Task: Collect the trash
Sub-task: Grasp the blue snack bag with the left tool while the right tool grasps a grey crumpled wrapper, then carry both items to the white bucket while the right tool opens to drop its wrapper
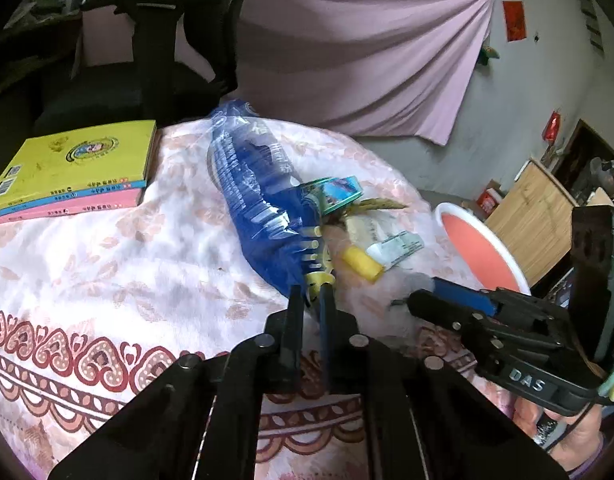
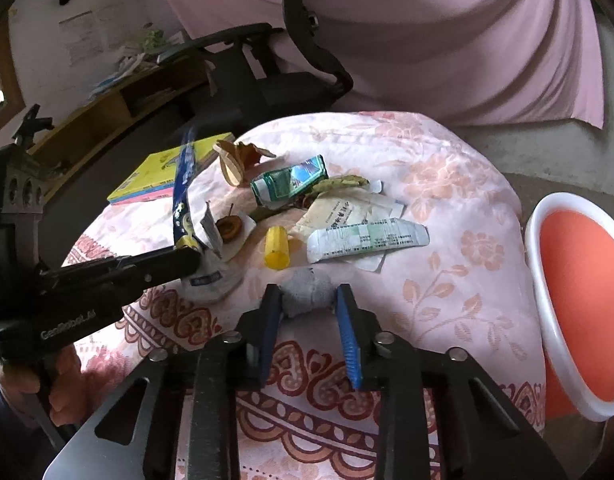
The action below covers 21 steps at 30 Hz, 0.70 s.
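My left gripper is shut on the yellow-printed end of a blue plastic bag, which stands up from the cloth. In the right wrist view the same gripper holds the bag edge-on. My right gripper has a grey crumpled wad between its blue pads, which press on both of its sides. Beyond it lie a yellow cap, a white and green flattened wrapper, a green packet and dried peels.
An orange bin with a white rim stands past the table's right edge. A stack of books lies at the far left of the floral cloth. A black office chair stands behind the table.
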{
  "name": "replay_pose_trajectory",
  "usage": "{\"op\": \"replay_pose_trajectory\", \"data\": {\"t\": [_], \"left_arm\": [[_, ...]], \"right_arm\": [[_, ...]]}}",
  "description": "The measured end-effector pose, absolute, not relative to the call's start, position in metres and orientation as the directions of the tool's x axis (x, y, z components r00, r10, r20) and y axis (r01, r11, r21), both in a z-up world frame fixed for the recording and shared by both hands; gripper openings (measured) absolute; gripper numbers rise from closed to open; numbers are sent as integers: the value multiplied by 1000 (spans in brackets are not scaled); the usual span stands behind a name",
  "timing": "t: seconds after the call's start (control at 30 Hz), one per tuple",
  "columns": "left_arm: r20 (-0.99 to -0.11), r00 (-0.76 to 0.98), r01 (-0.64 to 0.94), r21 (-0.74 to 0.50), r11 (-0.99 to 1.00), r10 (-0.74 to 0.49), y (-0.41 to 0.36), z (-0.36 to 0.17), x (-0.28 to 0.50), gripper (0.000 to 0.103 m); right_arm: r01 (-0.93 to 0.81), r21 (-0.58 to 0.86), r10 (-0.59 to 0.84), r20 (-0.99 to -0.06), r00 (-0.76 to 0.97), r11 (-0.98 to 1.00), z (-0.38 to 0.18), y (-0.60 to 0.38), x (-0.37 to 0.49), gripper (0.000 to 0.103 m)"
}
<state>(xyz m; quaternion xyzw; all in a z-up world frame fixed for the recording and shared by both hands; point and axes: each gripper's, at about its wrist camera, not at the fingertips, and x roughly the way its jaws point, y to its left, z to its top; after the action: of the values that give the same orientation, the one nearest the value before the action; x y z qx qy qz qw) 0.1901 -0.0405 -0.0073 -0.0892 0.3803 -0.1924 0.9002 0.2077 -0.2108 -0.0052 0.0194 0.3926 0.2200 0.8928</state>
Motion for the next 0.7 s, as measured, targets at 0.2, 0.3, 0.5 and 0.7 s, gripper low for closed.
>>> {"op": "replay_pose_trajectory", "data": {"t": [0.2, 0.3, 0.5, 0.7], "left_arm": [[-649, 650, 287, -270, 919, -394, -46, -6, 182, 4], [-639, 667, 286, -255, 924, -383, -48, -4, 179, 3], [-558, 762, 311, -132, 941, -330, -64, 12, 153, 2], [-439, 843, 327, -41, 944, -312, -87, 32, 127, 2]], "right_arm": [[-386, 204, 417, -664, 621, 900, -1, -211, 201, 21], [-386, 208, 424, -639, 642, 899, 4, -214, 196, 21], [-377, 218, 433, -543, 719, 900, 18, -226, 181, 21], [-346, 225, 411, -414, 812, 911, 38, -249, 161, 21]]}}
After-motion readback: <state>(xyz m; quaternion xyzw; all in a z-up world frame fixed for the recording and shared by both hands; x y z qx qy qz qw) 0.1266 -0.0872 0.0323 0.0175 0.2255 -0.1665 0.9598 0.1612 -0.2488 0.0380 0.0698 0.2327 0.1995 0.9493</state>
